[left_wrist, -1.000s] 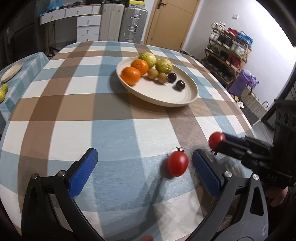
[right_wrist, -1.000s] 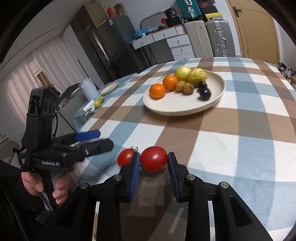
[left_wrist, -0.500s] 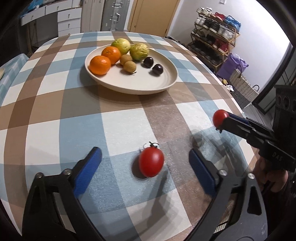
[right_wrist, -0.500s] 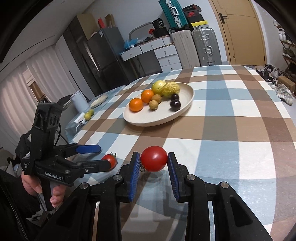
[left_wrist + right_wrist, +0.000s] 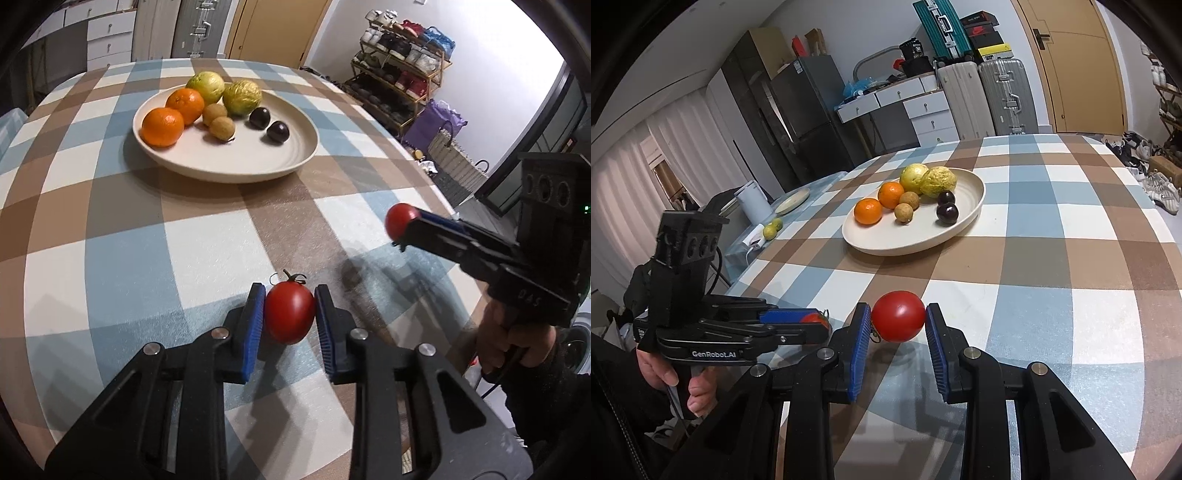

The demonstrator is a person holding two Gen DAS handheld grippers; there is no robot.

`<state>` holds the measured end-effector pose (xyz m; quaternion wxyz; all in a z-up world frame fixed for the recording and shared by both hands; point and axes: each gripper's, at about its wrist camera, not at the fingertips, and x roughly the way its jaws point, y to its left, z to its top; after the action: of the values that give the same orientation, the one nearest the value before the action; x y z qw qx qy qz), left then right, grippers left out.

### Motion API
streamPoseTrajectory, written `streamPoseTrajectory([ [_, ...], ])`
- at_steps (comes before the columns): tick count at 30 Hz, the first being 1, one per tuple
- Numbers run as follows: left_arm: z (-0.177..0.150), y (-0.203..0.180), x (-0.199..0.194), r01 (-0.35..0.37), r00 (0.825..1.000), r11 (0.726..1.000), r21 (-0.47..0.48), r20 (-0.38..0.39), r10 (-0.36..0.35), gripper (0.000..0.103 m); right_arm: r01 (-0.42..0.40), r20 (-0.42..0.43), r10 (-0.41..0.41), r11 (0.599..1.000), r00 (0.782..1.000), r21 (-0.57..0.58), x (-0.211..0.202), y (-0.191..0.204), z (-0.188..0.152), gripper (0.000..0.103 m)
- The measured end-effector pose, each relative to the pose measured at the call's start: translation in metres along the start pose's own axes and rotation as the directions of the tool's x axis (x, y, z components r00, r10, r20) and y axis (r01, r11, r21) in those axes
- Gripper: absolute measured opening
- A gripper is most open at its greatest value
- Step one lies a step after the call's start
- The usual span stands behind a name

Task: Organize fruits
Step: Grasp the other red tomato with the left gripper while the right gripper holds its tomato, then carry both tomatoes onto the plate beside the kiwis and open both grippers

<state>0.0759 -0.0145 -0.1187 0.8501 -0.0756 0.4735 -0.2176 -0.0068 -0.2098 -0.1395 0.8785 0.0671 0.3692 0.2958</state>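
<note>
The round tabletop under a blue, brown and white checked cloth (image 5: 122,236) carries a wide cream ceramic plate (image 5: 295,155) towards its far edge, holding 2 oranges (image 5: 162,125), 2 yellow-green round fruits (image 5: 242,96), 2 small brown fruits (image 5: 221,127) and 2 dark plums (image 5: 277,131), with bare room on its near side. The black left gripper with blue pads (image 5: 290,314) has just drawn its jaws in, and its pads now pinch a glossy red oval tomato with a green stem (image 5: 289,312) that seems to sit on the cloth near the tabletop's near edge. The right gripper (image 5: 897,323) pinches a second smooth red tomato (image 5: 898,320), rounder, held clear above the cloth near that same edge, its stalk end towards the left pad. Risks, as I judge them: both tomatoes are slick and soft, so a squeeze too hard may bruise or split the skin, while one too light may let the fruit slip and roll off the tabletop's edge; the left grip sits at the pads' tips, which makes a slip likelier on lifting. Both grippers heading for the plate together could knock each other or nudge the plums.
</note>
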Motion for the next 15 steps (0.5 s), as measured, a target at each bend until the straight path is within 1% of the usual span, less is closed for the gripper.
streamPoseTrajectory([
  [5, 0.008, 0.005, -0.006, 0.009, 1.000, 1.000, -0.011, 0.024, -0.009, 0.024, -0.003, 0.002, 0.003, 1.000, 1.000, -0.005, 0.003, 0.002, 0.004, 0.031],
  [9, 0.020, 0.013, -0.012, 0.016, 0.999, 0.999, -0.029, 0.052, -0.015, 0.024, -0.008, 0.007, 0.009, 1.000, 1.000, -0.006, 0.007, 0.003, 0.010, 0.031],
  [15, 0.049, 0.026, -0.017, -0.001, 0.996, 1.000, -0.027, 0.091, 0.004, 0.024, -0.028, 0.014, 0.027, 0.999, 1.000, 0.026, 0.017, -0.003, 0.025, 0.031],
])
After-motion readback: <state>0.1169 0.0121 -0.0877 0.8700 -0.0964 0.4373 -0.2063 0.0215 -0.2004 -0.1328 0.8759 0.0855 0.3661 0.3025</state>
